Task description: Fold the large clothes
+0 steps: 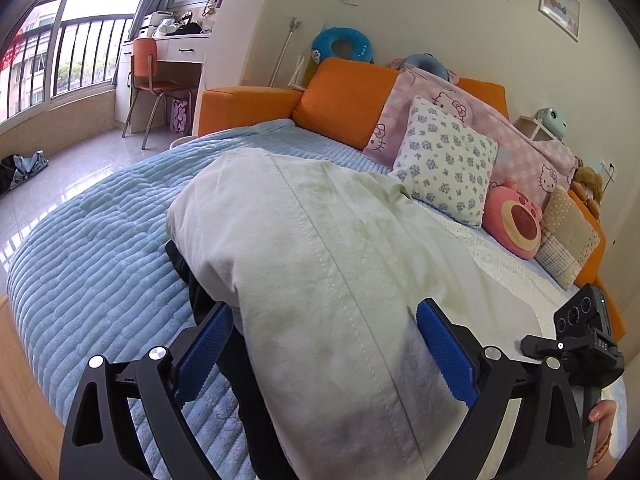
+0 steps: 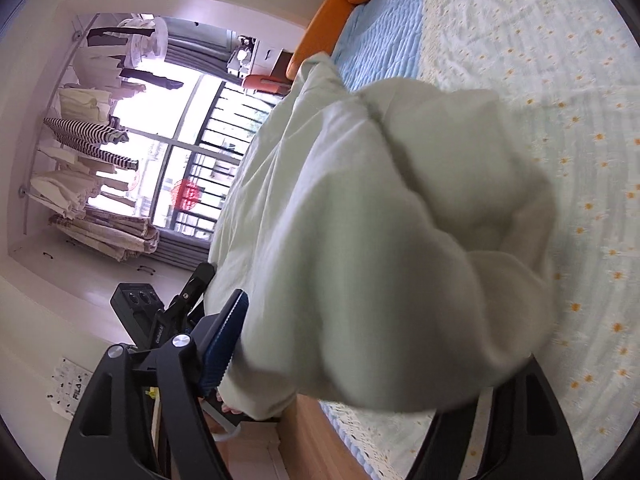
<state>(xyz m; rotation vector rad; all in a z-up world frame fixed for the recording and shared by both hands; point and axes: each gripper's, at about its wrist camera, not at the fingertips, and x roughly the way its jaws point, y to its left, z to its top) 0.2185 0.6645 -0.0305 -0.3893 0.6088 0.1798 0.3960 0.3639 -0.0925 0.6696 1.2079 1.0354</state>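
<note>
A large pale green-white garment (image 1: 320, 264) lies on the bed, with a stitched seam along it and something black under its near left side. My left gripper (image 1: 324, 352) stands wide open, its blue pads on either side of the garment, cloth draped between them. In the right wrist view the same garment (image 2: 380, 220) bulges in front of my right gripper (image 2: 360, 360). Its left blue pad (image 2: 224, 340) shows beside the cloth. The right finger is hidden under the fabric, so its grip cannot be judged.
The bed has a blue ribbed blanket (image 1: 100, 240) and a daisy-print sheet (image 2: 540, 60). Pillows and plush toys (image 1: 448, 160) line the orange backrest (image 1: 344, 96). The other gripper's handle (image 1: 576, 344) is at the right. The wooden bed edge (image 2: 312, 440) is near.
</note>
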